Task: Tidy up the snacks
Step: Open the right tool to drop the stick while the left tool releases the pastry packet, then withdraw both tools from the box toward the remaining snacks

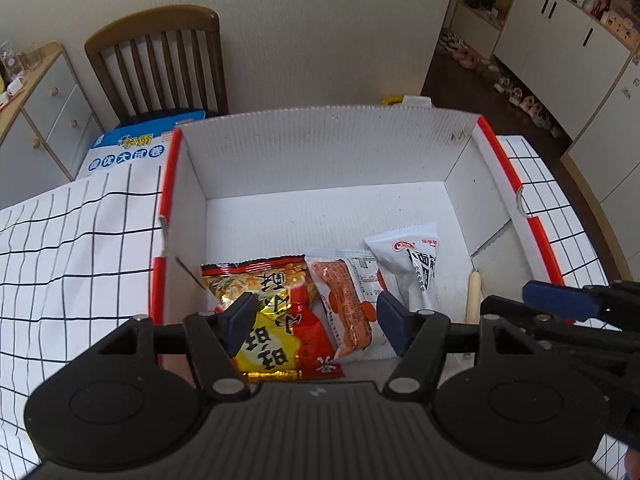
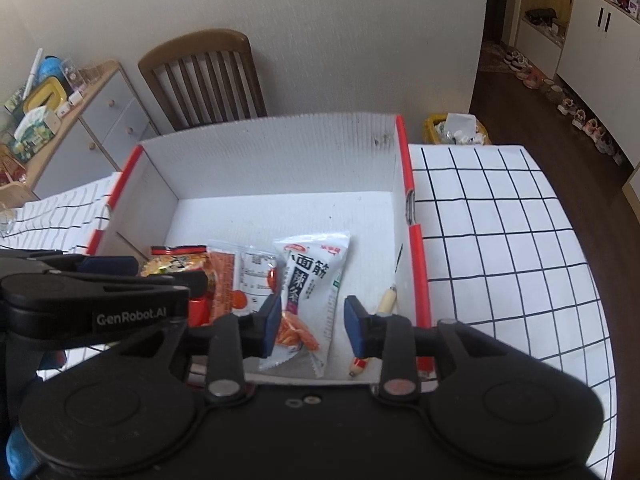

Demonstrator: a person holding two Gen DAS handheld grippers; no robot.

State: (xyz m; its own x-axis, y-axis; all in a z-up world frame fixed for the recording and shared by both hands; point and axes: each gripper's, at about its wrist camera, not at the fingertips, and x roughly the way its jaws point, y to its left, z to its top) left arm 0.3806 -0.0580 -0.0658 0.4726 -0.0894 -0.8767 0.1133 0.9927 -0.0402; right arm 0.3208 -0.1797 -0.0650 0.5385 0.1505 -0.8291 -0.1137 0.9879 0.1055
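Note:
A white cardboard box (image 1: 320, 152) (image 2: 272, 152) with red rims stands on the table. Three snack packets lie side by side at its near end: a red and yellow packet (image 1: 280, 280) (image 2: 176, 260), an orange and white packet (image 1: 348, 300) (image 2: 240, 276), and a white packet with black characters (image 1: 412, 264) (image 2: 312, 276). My left gripper (image 1: 316, 322) hangs open above the red-yellow and orange packets, touching neither. My right gripper (image 2: 313, 325) is open over the white packet's lower end, its pads clear of it. Each gripper shows at the edge of the other's view.
A pencil-like stick (image 1: 473, 296) (image 2: 387, 300) lies by the box's right wall. The table wears a checked cloth (image 2: 500, 240). Behind stand a wooden chair (image 1: 160, 60) bearing a blue carton (image 1: 132, 148), a drawer cabinet (image 1: 44, 108) and a yellow bin (image 2: 452, 128).

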